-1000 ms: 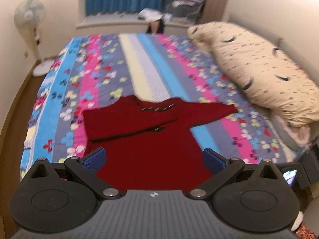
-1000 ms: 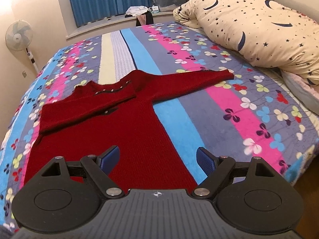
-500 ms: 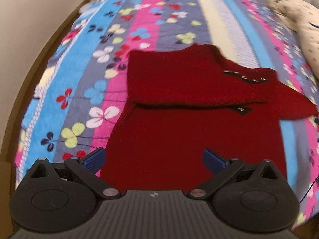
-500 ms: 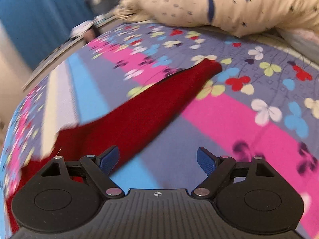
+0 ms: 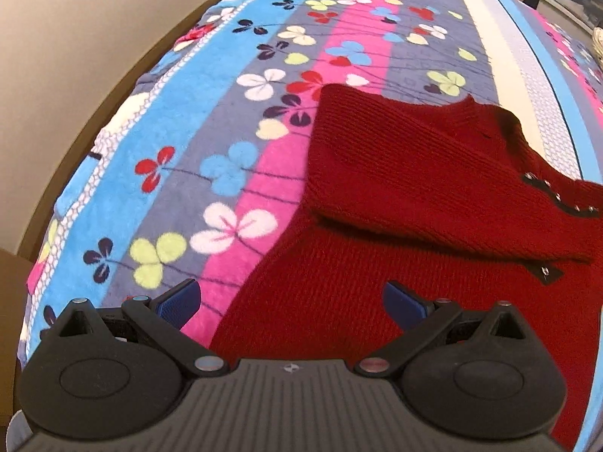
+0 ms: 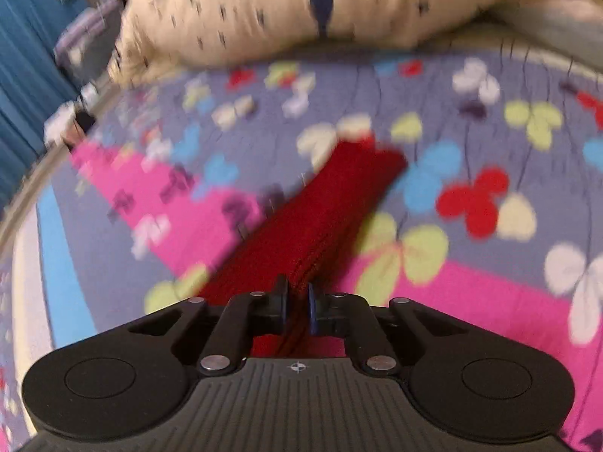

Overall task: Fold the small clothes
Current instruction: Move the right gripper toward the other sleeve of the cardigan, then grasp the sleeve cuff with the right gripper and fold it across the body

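Across the whole of both views spreads the striped bedspread (image 5: 233, 120), blue, pink, grey and cream bands scattered with clover-shaped flowers. On its far side, in the right wrist view, lies a large cream pillow (image 6: 264, 11) with dark marks, blurred by motion. On the bedspread lies the red sweater (image 5: 414, 226), a knitted garment with one sleeve already folded across its chest and small studs along a dark trim near the neck. Its other sleeve (image 6: 324, 207) stretches out over the pink and grey bands toward the pillow, cuff end farthest from the camera. The left gripper (image 5: 290, 301) hovers just above the sweater's lower body, jaws spread wide, holding nothing; its left blue pad (image 5: 177, 301) sits over the bedspread. The right gripper (image 6: 297, 305) has its jaws pinched tight on the sleeve.
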